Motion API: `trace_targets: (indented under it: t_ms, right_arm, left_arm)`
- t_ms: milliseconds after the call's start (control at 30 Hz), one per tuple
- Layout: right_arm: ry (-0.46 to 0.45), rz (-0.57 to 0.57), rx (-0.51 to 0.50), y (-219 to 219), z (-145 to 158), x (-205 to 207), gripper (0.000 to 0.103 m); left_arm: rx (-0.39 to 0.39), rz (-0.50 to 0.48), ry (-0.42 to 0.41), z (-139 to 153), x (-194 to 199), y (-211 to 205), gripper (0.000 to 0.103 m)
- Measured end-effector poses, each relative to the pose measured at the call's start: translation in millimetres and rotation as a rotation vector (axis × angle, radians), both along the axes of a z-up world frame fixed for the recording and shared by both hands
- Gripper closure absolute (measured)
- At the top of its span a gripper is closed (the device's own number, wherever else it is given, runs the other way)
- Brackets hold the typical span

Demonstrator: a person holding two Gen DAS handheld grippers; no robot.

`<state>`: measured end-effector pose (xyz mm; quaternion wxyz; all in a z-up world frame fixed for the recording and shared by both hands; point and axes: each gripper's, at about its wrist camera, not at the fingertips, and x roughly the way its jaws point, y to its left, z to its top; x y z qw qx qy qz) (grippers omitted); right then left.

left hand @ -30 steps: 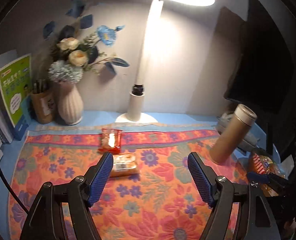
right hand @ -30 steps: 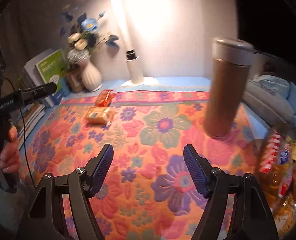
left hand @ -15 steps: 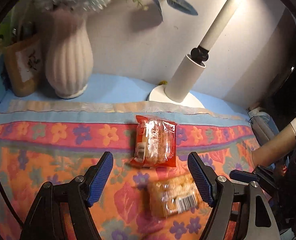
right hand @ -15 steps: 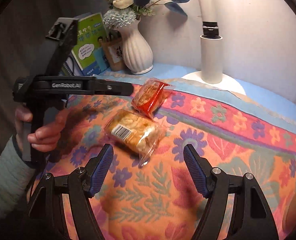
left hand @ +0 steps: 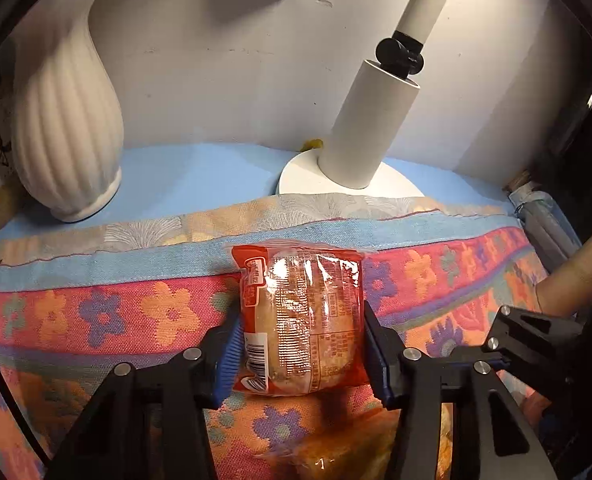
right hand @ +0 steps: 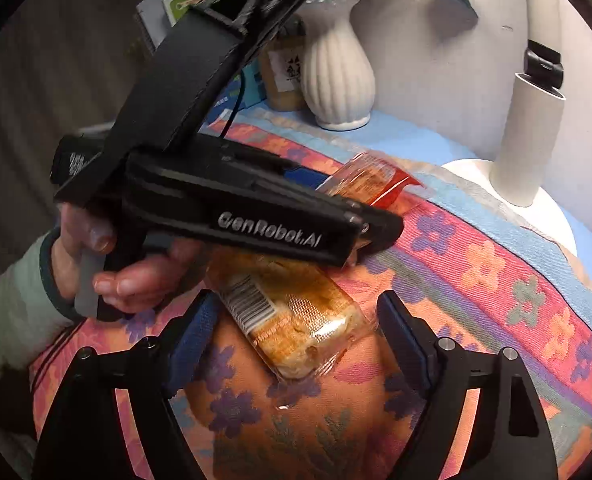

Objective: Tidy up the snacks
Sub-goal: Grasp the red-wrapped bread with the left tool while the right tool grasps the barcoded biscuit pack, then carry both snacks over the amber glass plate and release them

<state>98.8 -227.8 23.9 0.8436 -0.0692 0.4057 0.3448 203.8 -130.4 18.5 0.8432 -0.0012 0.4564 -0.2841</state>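
Observation:
A red-edged packet with a round cake (left hand: pixel 301 320) lies on the flowered cloth (left hand: pixel 96 312). My left gripper (left hand: pixel 299 356) has closed on both sides of it, pads touching the wrapper. It also shows in the right wrist view (right hand: pixel 369 180), partly hidden behind the left gripper's body (right hand: pixel 236 200). A clear packet of yellow pastry (right hand: pixel 292 312) lies nearer. My right gripper (right hand: pixel 296 340) is open, its fingers on either side of the pastry without touching it. The pastry's top edge shows in the left wrist view (left hand: pixel 335 456).
A white ribbed vase (left hand: pixel 64 120) stands at the back left on the blue tabletop. A white lamp base (left hand: pixel 359 168) stands at the back, just beyond the cloth's edge. A tan bottle (left hand: pixel 567 280) leans at the right. Books and a pen cup (right hand: pixel 284 76) stand behind the vase.
Both grippers moved forward and down onto the snacks. The left jaws narrowed around the red packet. The right gripper came astride the pastry packet, jaws still wide.

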Motion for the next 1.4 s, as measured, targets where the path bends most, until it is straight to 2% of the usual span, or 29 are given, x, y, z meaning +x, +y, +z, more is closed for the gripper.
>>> trace_targets:
  t_ms: [67,167,267,367,467,500,533,667,833,967,1067,1200,1400]
  right_arm:
    - [-0.024,0.036,-0.046,9,-2,-10,0.021]
    - [-0.06,0.058,-0.115,21,-5,-18,0.021]
    - [-0.064,0.022,-0.152,27,-9,-13,0.021]
    - [-0.041,-0.023,-0.145,34,-10,1,0.022]
    - [-0.064,-0.004,-0.178,44,-12,-3,0.035]
    - [-0.078,0.021,-0.169,44,-11,-5,0.054]
    - [-0.088,0.03,-0.167,43,-11,-9,0.057]
    - [-0.119,-0.012,-0.186,41,-9,-21,0.058]
    - [-0.059,-0.077,-0.18,25,-9,-53,0.058]
    - [-0.044,-0.152,-0.187,-4,-8,-107,0.058]
    - [-0.015,-0.23,-0.151,-33,-5,-147,0.058]
    - [-0.003,-0.305,-0.077,-59,-1,-186,0.058]
    - [-0.044,-0.346,0.004,-62,14,-219,0.058]
  left_arm:
    - [-0.033,0.017,0.017,1,2,8,0.053]
    - [-0.037,0.039,0.008,2,1,16,0.053]
    - [-0.044,0.045,0.01,2,1,21,0.053]
    - [-0.039,0.043,0.011,1,1,19,0.053]
    - [-0.027,0.04,-0.001,1,-1,20,0.053]
    - [-0.025,0.041,-0.003,0,-2,19,0.053]
    - [-0.025,0.042,-0.005,0,-2,18,0.053]
    - [-0.019,0.053,-0.017,0,-6,18,0.054]
    - [0.011,0.079,-0.014,-1,-18,17,0.054]
    - [0.081,0.027,-0.029,2,-68,11,0.055]
    - [0.132,-0.014,-0.037,5,-114,9,0.055]
    - [0.129,-0.038,-0.054,14,-171,11,0.055]
    - [0.101,-0.064,-0.086,39,-232,0,0.055]
